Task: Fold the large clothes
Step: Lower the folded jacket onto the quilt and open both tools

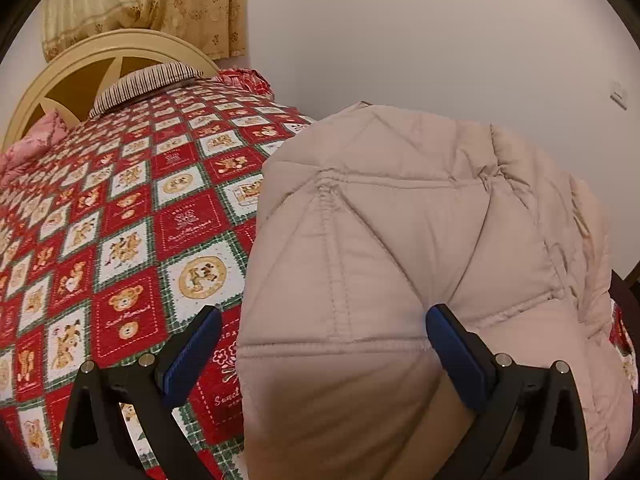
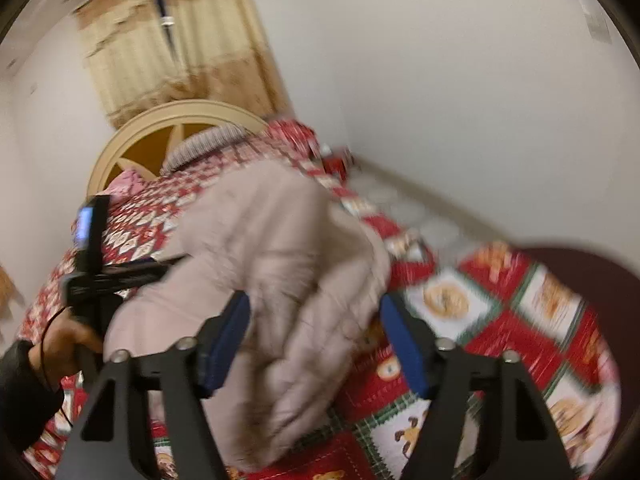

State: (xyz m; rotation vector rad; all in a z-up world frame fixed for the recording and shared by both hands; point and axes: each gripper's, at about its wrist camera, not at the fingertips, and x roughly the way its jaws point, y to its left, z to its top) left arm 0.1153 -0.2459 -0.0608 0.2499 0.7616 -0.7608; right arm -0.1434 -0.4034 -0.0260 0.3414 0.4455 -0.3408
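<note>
Loosely, both tools stand apart over the padded jacket [image 1: 400, 240].

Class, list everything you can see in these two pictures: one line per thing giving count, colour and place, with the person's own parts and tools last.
Padded jacket: one, pale beige, bunched on the bed.
Bedspread: one, red, white and green teddy-bear squares, covering the bed.
Headboard: one, cream, arched, at the bed's far end.
Striped pillow: one, by the headboard.
Pink pillow: one, far left.
Curtain: cream, behind the headboard.
Wall: off-white.
Left claw: black with blue pads, open at the jacket.
Right claw: same, open over the jacket.
Hand: one, dark sleeve.
</note>
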